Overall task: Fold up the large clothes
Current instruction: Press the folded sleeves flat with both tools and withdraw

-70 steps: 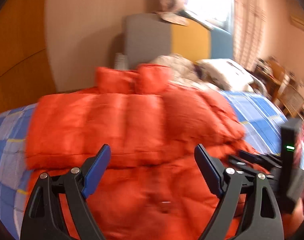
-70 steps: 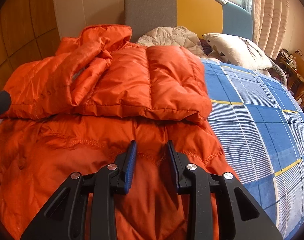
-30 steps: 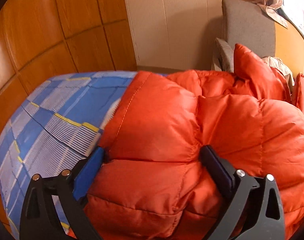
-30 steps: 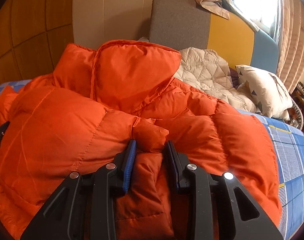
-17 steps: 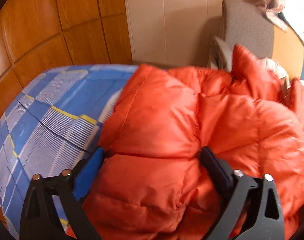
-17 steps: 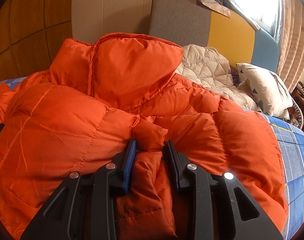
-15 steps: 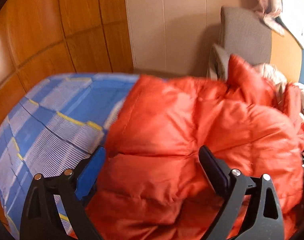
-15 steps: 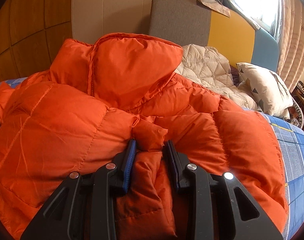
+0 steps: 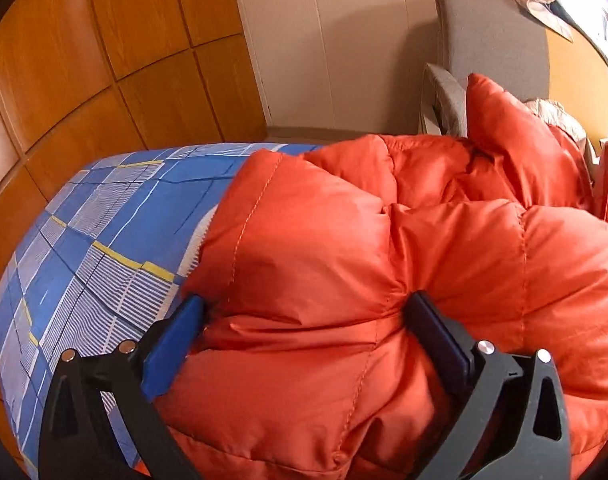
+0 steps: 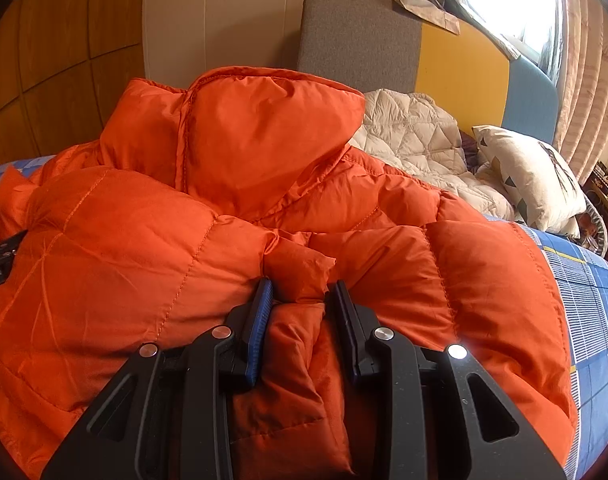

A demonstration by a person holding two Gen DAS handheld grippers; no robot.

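An orange puffer jacket [image 9: 383,264] lies bunched on the blue checked bed [image 9: 88,240]. In the left wrist view my left gripper [image 9: 304,308] is wide open, its two fingers pressed into the jacket's left edge with a thick puffed fold bulging between them. In the right wrist view the jacket [image 10: 144,248] fills the front, its hood [image 10: 264,128] standing up behind. My right gripper [image 10: 302,292] is shut on a small fold of the jacket. The left gripper's black tip [image 10: 0,256] shows at the far left edge.
A grey, yellow and blue headboard [image 10: 383,36] stands behind. A beige quilted blanket [image 10: 419,140] and a white patterned pillow [image 10: 531,176] lie at the bed's head. Wooden wall panels [image 9: 104,60] run along the left. Bare bedsheet [image 10: 591,312] shows at the right.
The folded half of the jacket has been carried up over the rest towards the hood. In the last half second the left gripper settled back into the jacket's edge; the right one kept still.
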